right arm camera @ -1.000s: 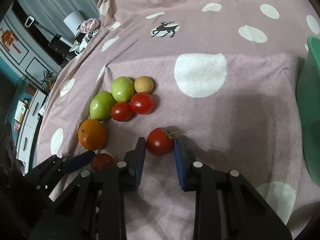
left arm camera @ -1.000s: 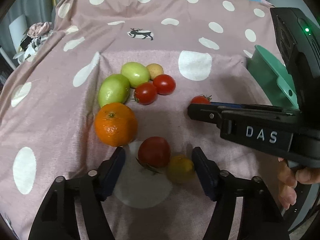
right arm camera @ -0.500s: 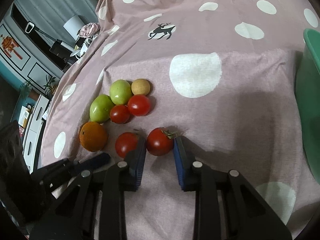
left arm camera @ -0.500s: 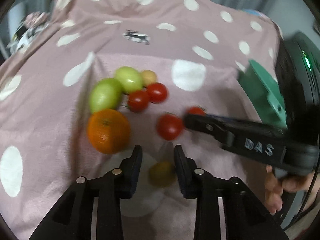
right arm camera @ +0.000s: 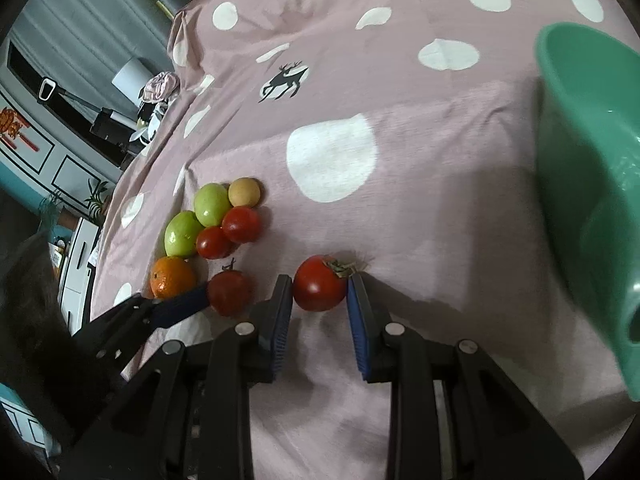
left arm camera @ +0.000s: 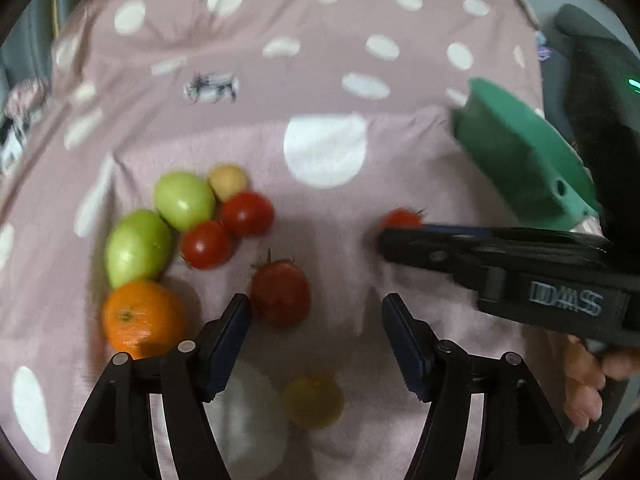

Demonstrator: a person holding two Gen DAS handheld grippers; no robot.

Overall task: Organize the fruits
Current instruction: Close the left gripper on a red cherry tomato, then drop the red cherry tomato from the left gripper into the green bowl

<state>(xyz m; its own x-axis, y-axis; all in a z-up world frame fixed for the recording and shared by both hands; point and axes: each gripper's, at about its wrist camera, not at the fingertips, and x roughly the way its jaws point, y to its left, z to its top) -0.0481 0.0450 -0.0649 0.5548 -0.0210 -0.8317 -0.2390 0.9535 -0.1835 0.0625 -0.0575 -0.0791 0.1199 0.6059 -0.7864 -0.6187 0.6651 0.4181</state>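
Draped across the whole surface: a mauve cloth (right arm camera: 420,168) with white dots and a small deer print. At three o'clock in the right wrist view, well apart from the fruit: a green plastic basin (right arm camera: 580,168), seemingly empty as far as visible. At nine o'clock in that view, bunched and touching: an orange (right arm camera: 173,277), two green tomatoes, one at (right arm camera: 183,233) and one at (right arm camera: 211,205), two red tomatoes (right arm camera: 228,234) and a small tan fruit (right arm camera: 244,192). Centre of the same view: right gripper (right arm camera: 320,294) clenched on a red tomato (right arm camera: 320,283), both blue pads pressing its sides, stem at one o'clock, fruit apparently resting on the cloth. In the blurred left wrist view: left gripper (left arm camera: 316,312) with jaws opening, nothing pinched; a darker red tomato (left arm camera: 281,293) just beside its left finger at ten o'clock, loose on the cloth. Lower, at six o'clock between the arms: a small yellow fruit (left arm camera: 313,401), kind unclear. Step in hand, by the look of it: gathering, one tomato secured on the right, one freed on the left. Next move likely: lift the clenched tomato clear and carry toward three o'clock over the basin rim, or toward the cluster; gentle squeeze needed, skin soft and round, prone to rolling once released.
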